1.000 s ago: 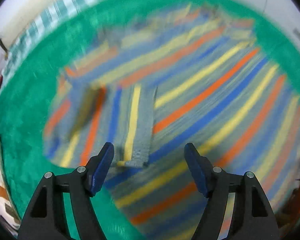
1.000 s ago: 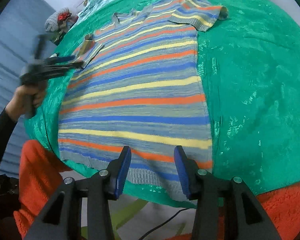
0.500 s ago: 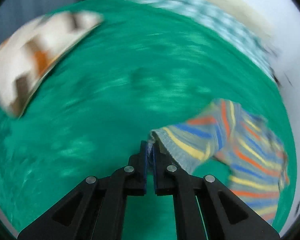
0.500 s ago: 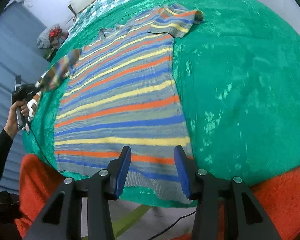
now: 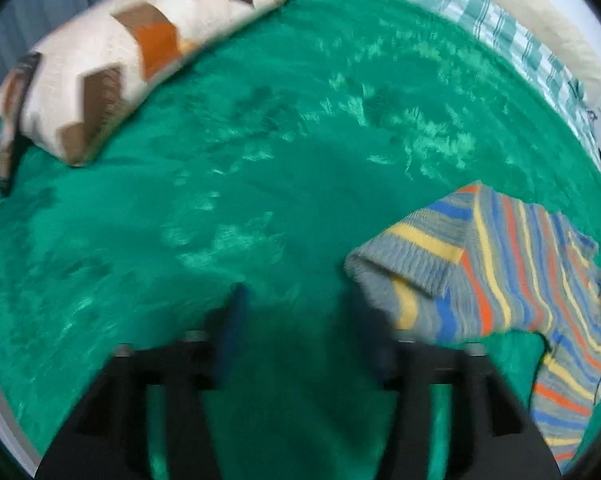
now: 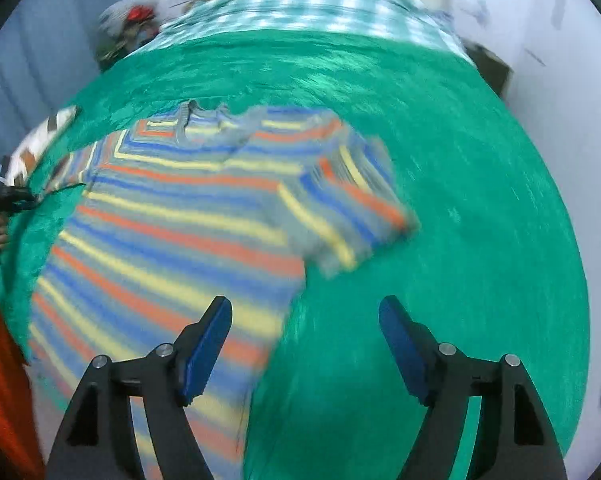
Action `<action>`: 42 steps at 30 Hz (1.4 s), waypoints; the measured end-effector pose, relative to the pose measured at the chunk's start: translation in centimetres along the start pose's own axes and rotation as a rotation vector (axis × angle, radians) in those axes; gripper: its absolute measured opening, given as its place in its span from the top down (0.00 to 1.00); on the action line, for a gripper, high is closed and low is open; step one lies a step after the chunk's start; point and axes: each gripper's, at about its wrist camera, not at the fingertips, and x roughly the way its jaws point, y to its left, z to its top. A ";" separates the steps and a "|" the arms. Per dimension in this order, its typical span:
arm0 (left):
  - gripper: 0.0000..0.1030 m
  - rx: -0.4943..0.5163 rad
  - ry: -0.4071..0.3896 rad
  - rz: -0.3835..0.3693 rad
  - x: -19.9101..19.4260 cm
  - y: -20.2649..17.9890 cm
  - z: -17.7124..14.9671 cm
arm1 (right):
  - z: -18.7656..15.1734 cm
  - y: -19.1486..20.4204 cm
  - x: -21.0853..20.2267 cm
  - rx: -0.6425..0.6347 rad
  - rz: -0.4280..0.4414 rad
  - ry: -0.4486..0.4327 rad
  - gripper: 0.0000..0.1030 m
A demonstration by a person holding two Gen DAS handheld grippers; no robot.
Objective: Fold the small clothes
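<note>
Garment: a striped knit T-shirt [image 6: 188, 216] lies spread flat on the green blanket [image 6: 480, 208] that covers the bed, neckline toward the far end, hem toward the person.
Left sleeve: in the left wrist view the left sleeve [image 5: 420, 264] lies pulled out sideways on the blanket, its ribbed cuff curled over and resting just beside the right-hand finger of the left gripper [image 5: 300, 328].
Left jaws: spread, having just been opening; nothing is between them, only green blanket shows in the gap.
Right sleeve: in the right wrist view the right sleeve [image 6: 340, 208] lies out to the side, ahead of the right gripper [image 6: 304, 344].
Right jaws: spread wide, having just been opening; nothing is gripped, and the shirt's side edge sits under the left finger.
Handling: the knit looks soft, light and limp; it should drape and bunch instead of holding a crease, and the plush blanket will likely drag on it.
Where to hold: the ribbed cuff or the shoulder seam looks the best hold, since the doubled fabric there gives the pads more to bite than a single layer.
Risk: a shallow pinch could slip off or lift only the top layer.
Surroundings: a patterned cushion [image 5: 112, 64] lies well apart from the shirt; a checked sheet [image 6: 308, 8] covers the far end of the bed.
</note>
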 end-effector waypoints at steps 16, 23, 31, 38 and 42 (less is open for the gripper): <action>0.34 0.076 0.018 -0.186 -6.3 0.5 -7.4 | -2.1 -18.6 -1.1 0.546 -0.139 -0.128 0.94; 0.34 0.157 0.081 -0.246 -6.4 -4.8 -9.8 | -7.0 -25.2 2.3 0.840 -0.086 0.027 0.94; 0.34 0.232 0.071 -0.235 -7.4 -5.8 -11.3 | -9.3 -26.7 1.5 0.924 0.011 -0.064 0.70; 0.34 0.129 0.077 -0.251 -6.4 -3.7 -13.0 | -13.8 -22.9 -0.3 0.852 0.150 -0.144 0.50; 0.34 0.097 0.086 -0.233 -5.6 -3.0 -13.5 | -11.8 -20.9 1.9 0.640 0.017 -0.116 0.51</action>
